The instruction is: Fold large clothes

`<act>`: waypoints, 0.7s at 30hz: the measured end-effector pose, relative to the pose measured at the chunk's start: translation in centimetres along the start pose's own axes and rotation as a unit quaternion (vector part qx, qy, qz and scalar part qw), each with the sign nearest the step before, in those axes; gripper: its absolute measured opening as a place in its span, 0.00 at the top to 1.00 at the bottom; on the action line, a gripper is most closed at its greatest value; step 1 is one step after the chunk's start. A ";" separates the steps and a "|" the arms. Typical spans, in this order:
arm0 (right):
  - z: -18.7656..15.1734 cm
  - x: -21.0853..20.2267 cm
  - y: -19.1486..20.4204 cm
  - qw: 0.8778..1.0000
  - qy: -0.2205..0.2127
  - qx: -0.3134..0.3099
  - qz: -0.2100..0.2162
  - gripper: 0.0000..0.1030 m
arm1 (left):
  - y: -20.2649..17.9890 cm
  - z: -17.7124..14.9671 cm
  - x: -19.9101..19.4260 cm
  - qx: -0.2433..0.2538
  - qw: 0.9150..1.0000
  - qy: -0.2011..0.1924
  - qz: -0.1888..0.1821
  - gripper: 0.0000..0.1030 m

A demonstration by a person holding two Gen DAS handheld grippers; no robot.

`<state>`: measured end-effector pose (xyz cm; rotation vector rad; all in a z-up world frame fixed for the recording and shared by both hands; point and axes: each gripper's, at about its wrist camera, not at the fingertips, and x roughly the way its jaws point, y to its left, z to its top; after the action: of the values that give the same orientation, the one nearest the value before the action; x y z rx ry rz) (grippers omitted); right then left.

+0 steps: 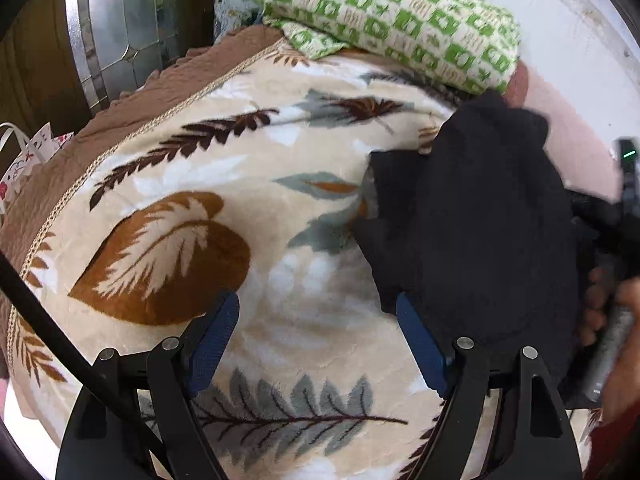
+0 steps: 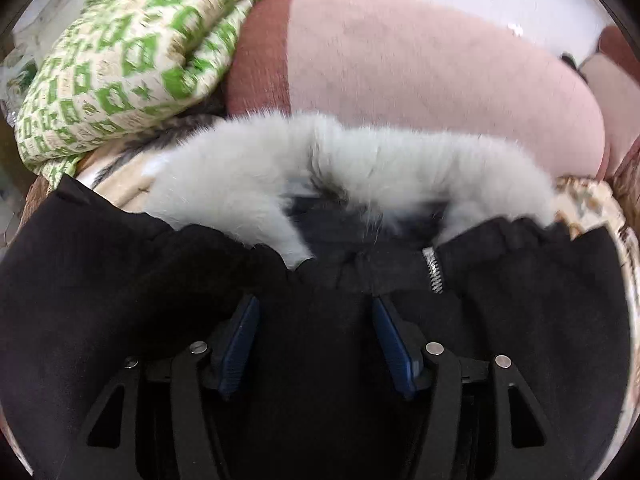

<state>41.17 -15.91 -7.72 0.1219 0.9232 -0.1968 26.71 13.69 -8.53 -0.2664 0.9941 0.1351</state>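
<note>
A black coat (image 1: 472,220) lies bunched on a cream, leaf-patterned blanket (image 1: 240,184) in the left wrist view. My left gripper (image 1: 318,320) hovers open over the blanket, its right fingertip (image 1: 404,308) at the coat's near edge, with nothing between the fingers. In the right wrist view the coat (image 2: 100,280) fills the lower half, with a pale grey fur collar (image 2: 360,168) and a metal zipper (image 2: 434,274). My right gripper (image 2: 316,312) stands open just above the black fabric below the collar, its pads apart and not pinching.
A folded green-and-cream checked quilt (image 1: 392,12) sits at the blanket's far end, with a pink and brown pillow (image 2: 420,72) beside it. A glass-panelled door (image 1: 120,20) and a paper bag (image 1: 28,156) stand to the left. A person's hand (image 1: 604,304) shows at the right edge.
</note>
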 end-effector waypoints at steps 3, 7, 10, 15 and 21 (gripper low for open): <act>0.0 -5.3 0.8 0.997 -0.067 -0.011 0.023 0.41 | 0.9 0.1 0.1 -0.021 1.000 0.010 -0.014 0.22; -1.0 -9.3 3.7 0.990 -0.099 -0.056 0.087 0.41 | 1.6 0.4 -0.1 -0.035 0.999 0.002 -0.011 0.22; -2.2 -8.0 7.7 0.983 -0.059 -0.111 0.137 0.42 | 2.1 0.7 -0.5 -0.045 0.999 -0.003 -0.007 0.22; -1.5 -1.3 13.5 0.983 -0.020 -0.167 0.075 0.47 | 3.0 1.3 -1.1 -0.053 0.999 -0.012 -0.007 0.22; -0.4 5.6 17.6 0.970 0.050 -0.237 0.019 0.41 | 4.2 2.3 -2.0 -0.065 0.997 -0.036 0.009 0.22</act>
<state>48.00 0.66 -12.06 -0.2944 1.0441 0.0704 26.51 18.35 -6.31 -0.3700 0.9167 0.2252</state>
